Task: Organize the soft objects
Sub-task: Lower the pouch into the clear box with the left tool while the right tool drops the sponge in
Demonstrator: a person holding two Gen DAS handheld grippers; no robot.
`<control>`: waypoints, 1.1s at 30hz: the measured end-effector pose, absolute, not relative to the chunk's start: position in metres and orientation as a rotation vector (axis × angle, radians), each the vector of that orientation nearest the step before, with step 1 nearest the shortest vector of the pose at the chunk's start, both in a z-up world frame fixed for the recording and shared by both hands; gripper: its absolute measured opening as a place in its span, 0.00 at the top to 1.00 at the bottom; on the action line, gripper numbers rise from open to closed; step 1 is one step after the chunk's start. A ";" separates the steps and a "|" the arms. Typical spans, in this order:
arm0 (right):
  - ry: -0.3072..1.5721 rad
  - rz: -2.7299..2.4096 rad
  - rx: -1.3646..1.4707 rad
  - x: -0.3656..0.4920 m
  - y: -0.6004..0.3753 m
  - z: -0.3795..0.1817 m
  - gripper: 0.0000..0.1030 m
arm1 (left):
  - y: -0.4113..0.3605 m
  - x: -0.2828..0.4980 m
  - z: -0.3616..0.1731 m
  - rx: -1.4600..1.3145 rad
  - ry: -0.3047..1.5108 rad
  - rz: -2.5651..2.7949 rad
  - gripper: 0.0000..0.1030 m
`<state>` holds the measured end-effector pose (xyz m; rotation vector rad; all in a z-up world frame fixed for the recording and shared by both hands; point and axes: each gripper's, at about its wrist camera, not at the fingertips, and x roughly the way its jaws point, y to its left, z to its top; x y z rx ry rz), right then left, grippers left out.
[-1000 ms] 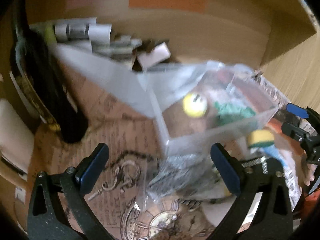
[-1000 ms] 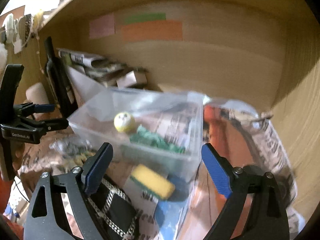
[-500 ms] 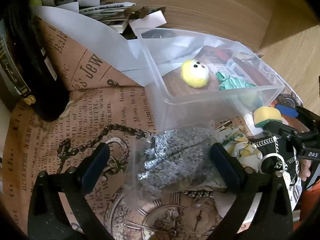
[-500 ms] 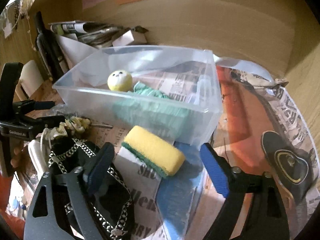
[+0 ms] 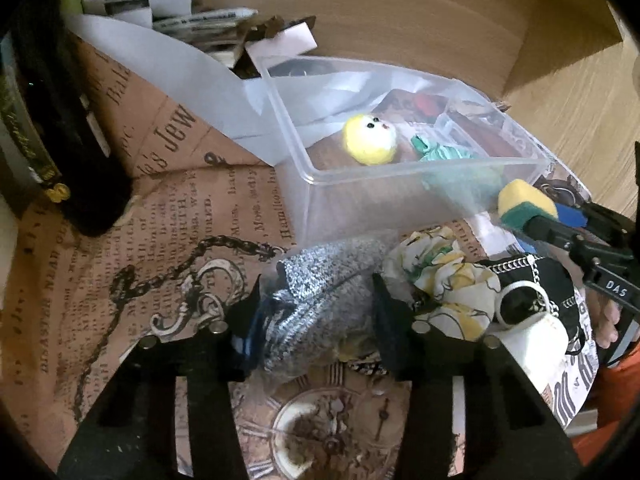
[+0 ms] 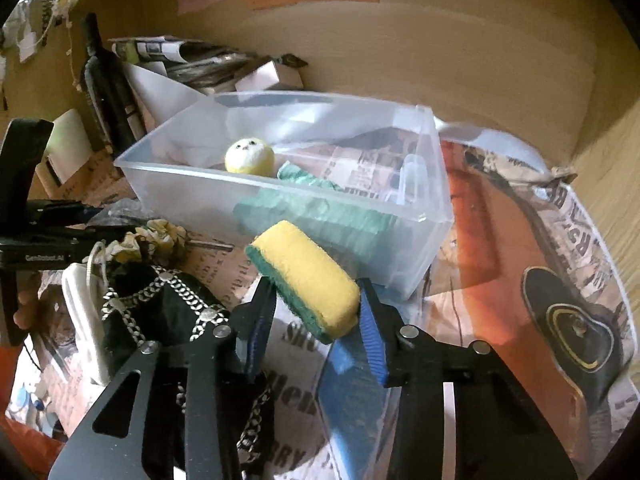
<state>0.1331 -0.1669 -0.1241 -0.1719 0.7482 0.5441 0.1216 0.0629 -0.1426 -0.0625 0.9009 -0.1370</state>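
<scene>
A clear plastic bin (image 5: 304,168) (image 6: 420,216) holds a yellow plush ball (image 5: 370,140) (image 6: 250,156) and a green cloth (image 5: 444,152) (image 6: 304,178). My left gripper (image 5: 316,312) is shut on a grey knit cloth in a clear bag (image 5: 320,288), just in front of the bin. My right gripper (image 6: 316,320) is shut on a yellow and green sponge (image 6: 308,276) (image 5: 524,204) at the bin's near right side. A yellow floral scrunchie (image 5: 444,276) (image 6: 156,236) lies between them.
A black pouch with chain trim (image 6: 160,308) (image 5: 540,288) and a white object (image 6: 80,312) lie front left of the sponge. A dark bottle (image 5: 60,128) (image 6: 108,84) stands at the left. Rolled papers (image 5: 168,4) lie at the back. Wooden walls (image 6: 440,48) enclose the shelf.
Both grippers moved forward and down and closed: the left on the bagged grey cloth, the right on the sponge.
</scene>
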 end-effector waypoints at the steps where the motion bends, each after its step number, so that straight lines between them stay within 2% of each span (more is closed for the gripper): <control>1: 0.738 0.545 -0.175 0.130 -0.167 -0.121 0.65 | 0.063 0.119 -0.140 -0.057 0.892 -0.130 0.57; 14: 0.584 0.554 -0.150 0.108 -0.178 -0.078 0.66 | 0.062 0.083 -0.075 0.004 0.707 -0.088 0.58; 22: 0.493 0.497 -0.123 0.119 -0.180 -0.054 0.65 | 0.053 0.102 -0.040 -0.007 0.600 -0.084 0.58; 33: 0.447 0.447 -0.072 0.155 -0.181 -0.039 0.65 | 0.036 0.155 -0.043 -0.016 0.636 -0.119 0.58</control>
